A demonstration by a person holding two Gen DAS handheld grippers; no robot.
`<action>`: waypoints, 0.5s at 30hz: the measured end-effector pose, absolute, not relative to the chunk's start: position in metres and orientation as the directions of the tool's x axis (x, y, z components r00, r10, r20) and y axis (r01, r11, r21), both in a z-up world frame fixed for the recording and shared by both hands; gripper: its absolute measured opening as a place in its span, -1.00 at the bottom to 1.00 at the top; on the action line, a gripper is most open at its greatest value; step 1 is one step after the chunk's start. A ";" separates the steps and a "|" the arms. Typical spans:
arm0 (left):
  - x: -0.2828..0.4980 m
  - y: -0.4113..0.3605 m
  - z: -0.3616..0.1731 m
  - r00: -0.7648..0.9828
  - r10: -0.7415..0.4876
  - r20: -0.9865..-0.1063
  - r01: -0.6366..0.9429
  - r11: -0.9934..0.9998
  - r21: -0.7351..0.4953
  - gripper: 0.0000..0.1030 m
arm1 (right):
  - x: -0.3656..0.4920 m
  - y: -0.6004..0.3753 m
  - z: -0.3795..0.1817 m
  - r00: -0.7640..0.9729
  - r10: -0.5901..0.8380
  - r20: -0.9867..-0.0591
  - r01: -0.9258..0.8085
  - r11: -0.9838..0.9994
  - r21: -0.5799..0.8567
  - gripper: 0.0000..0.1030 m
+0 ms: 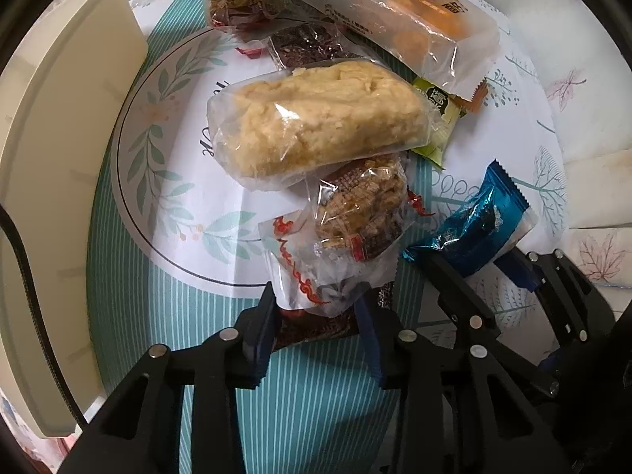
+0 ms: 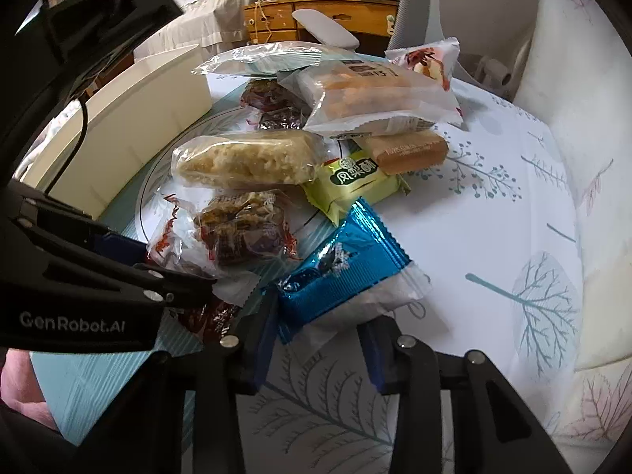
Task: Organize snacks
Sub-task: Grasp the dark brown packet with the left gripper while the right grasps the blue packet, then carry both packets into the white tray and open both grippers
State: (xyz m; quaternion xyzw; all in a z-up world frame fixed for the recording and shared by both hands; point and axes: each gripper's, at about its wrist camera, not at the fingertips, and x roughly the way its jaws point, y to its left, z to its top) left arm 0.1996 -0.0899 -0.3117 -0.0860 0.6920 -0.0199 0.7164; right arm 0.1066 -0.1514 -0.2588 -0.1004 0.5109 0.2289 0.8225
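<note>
Leaf-print tablecloth (image 2: pixel 493 237) carries the snack pile, where the left gripper (image 1: pixel 316 308) pinches the clear nut-brittle packet (image 1: pixel 355 213) and the right gripper (image 2: pixel 316 316) pinches the blue foil packet (image 2: pixel 347 272) at the near-right edge; lift both straight up, slowly.

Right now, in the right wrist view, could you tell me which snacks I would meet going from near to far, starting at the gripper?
Blue packet → green packet → tan biscuit → orange-filled white pack → red-and-white packet.
</note>
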 end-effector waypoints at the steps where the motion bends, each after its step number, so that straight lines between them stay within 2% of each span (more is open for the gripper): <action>1: 0.197 -0.086 -0.310 0.043 -0.157 -0.987 -0.095 0.982 -0.161 -0.34 | 0.107 -0.153 -0.259 0.370 0.274 -0.888 -0.465 0.882 0.078 -0.25; 15: 0.175 -0.037 -0.294 0.086 -0.204 -0.975 -0.143 0.966 -0.214 -0.57 | 0.082 -0.141 -0.255 0.286 0.301 -0.910 -0.375 0.909 0.183 -0.27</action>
